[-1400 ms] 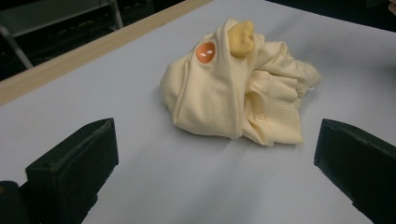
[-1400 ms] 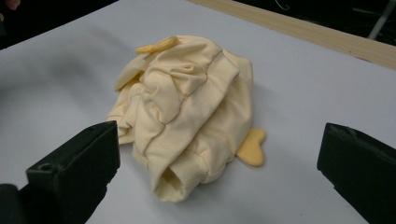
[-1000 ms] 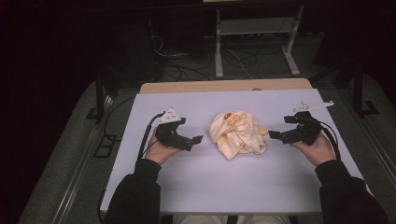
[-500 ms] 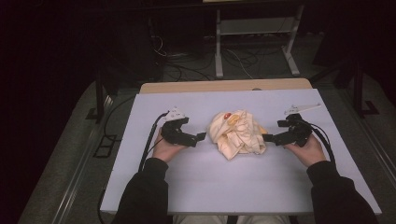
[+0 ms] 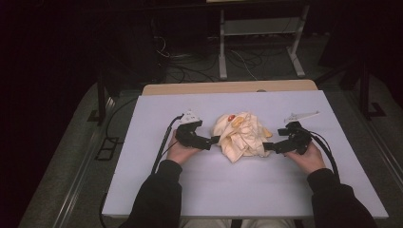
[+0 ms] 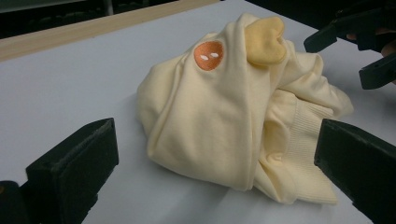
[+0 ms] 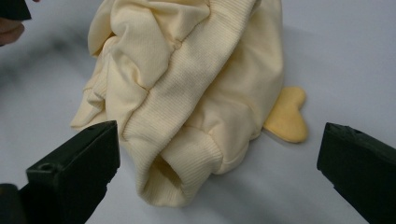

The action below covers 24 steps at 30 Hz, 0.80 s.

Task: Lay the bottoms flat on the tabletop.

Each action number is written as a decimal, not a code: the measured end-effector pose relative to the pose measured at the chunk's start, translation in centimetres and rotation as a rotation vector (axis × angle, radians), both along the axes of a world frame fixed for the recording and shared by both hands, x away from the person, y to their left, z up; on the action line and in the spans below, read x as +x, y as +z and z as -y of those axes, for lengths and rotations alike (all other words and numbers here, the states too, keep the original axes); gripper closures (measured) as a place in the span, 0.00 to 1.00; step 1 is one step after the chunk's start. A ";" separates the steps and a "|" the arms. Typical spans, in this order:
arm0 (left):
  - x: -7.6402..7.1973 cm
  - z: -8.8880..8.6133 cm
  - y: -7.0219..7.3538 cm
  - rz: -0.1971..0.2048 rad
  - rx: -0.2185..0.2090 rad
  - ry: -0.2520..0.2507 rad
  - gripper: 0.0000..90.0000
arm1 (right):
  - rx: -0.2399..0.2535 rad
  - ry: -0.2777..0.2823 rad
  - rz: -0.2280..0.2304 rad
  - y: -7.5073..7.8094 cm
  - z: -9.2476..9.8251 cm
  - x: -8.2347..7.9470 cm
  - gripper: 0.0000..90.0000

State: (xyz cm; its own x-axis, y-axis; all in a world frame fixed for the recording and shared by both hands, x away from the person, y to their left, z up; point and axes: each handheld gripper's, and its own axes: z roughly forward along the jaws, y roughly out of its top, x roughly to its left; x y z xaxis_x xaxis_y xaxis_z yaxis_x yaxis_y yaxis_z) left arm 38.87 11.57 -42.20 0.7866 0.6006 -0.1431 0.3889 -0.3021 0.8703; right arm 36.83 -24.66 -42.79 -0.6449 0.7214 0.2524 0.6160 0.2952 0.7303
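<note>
Both claws, left claw [image 5: 215, 140] and right claw [image 5: 267, 147], agape, flanking crumpled pale-yellow sweatshirt [image 5: 241, 134] on desk [image 5: 142, 156], orange patch showing.

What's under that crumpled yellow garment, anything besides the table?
The yellow garment lies bunched straight on the white table. A darker yellow heart-shaped flap sticks out flat at its edge, and a ribbed cuff gapes open. Whatever its folds cover is hidden.

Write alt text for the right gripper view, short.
A crumpled pale yellow sweatshirt lies on a white table, its ribbed cuff open toward the camera. The right gripper stands open, its two black jaws wide apart on either side of the cuff, not touching it. A darker yellow heart-shaped flap sticks out at the right.
</note>
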 end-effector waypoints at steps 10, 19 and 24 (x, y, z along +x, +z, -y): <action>0.2 2.5 -1.8 -0.042 0.017 -0.038 0.00 | 0.043 0.031 -0.020 -0.2 -0.3 -0.3 0.05; 0.3 2.9 -1.9 -0.050 0.030 -0.033 0.11 | 0.079 0.095 -0.021 -0.1 -0.5 -0.7 0.28; 0.3 2.7 -1.9 -0.056 0.040 -0.023 0.18 | 0.049 0.126 -0.045 -0.5 -1.1 -0.7 0.41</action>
